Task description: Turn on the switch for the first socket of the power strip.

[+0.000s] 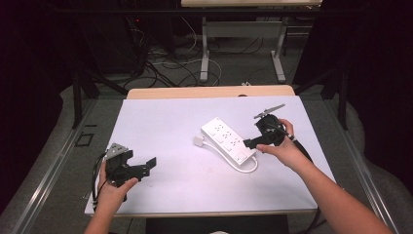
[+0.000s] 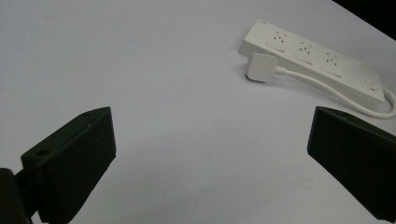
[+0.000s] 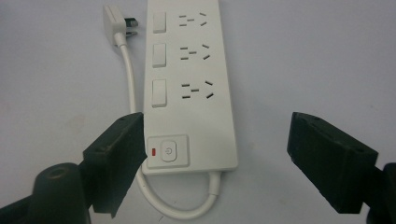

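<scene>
A white power strip point(image 1: 226, 139) with three sockets lies flat near the middle of the white table point(image 1: 160, 117). Its short cable curls round to a white plug point(image 1: 198, 141) lying beside its far end. My right gripper point(image 1: 253, 141) is open just above the strip's switch end. In the right gripper view the strip point(image 3: 191, 84) runs away between the jaws of my right gripper point(image 3: 217, 126); the left jaw overlaps its edge near the power button point(image 3: 168, 150), the right jaw stands well clear. My left gripper point(image 1: 146, 166) hovers open and empty at the front left, aimed at the strip point(image 2: 317, 60) and plug point(image 2: 261, 67).
A white sheet covers the table, with a wooden strip point(image 1: 209, 91) showing at the far edge. Behind it are floor cables and another desk's legs point(image 1: 204, 48). A wide bare stretch of sheet lies between my left gripper point(image 2: 210, 154) and the strip.
</scene>
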`<move>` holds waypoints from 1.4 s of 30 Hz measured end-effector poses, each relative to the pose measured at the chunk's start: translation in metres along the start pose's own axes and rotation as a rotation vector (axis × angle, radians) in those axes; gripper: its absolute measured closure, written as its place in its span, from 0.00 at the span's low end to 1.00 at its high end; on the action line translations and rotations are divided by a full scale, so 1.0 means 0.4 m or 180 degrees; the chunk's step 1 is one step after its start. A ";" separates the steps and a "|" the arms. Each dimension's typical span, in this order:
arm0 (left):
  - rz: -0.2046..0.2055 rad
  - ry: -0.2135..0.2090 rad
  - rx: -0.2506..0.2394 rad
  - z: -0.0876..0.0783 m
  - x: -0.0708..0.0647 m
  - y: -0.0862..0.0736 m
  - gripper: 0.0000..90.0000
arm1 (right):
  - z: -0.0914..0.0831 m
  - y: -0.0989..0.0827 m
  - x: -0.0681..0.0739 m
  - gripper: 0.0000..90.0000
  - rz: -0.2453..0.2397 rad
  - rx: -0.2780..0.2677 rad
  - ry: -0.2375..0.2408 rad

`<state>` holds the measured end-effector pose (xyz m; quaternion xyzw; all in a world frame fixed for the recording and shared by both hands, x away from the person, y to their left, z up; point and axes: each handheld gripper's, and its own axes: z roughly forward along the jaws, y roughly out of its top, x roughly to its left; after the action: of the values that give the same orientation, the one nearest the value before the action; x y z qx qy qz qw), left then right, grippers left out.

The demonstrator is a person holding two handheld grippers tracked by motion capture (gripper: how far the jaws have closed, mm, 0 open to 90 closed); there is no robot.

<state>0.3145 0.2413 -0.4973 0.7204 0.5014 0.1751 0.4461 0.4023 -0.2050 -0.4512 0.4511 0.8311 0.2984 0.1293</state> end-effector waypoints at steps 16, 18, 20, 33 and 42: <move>-0.0002 0.0003 0.0024 0.001 0.003 -0.002 0.01 | 0.028 0.034 0.020 0.33 -0.0027 0.0086 0.0006; -0.0004 0.0007 0.0024 0.001 0.004 -0.002 0.01 | 0.031 0.037 0.024 0.35 -0.0054 0.0096 0.0006; -0.0003 0.0005 0.0027 0.001 0.004 -0.002 0.01 | 0.032 0.039 0.025 0.36 -0.0077 0.0108 0.0008; 0.0002 0.0010 0.0048 0.003 0.005 -0.003 0.01 | 0.065 0.065 0.039 0.46 -0.0115 0.0309 0.0120; -0.0004 0.0018 0.0037 0.006 0.005 -0.004 0.01 | 0.089 0.075 0.039 0.58 -0.0110 0.0368 0.0139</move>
<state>0.3161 0.2423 -0.5003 0.7222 0.5041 0.1740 0.4406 0.4308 -0.1661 -0.4599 0.4368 0.8573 0.2573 0.0900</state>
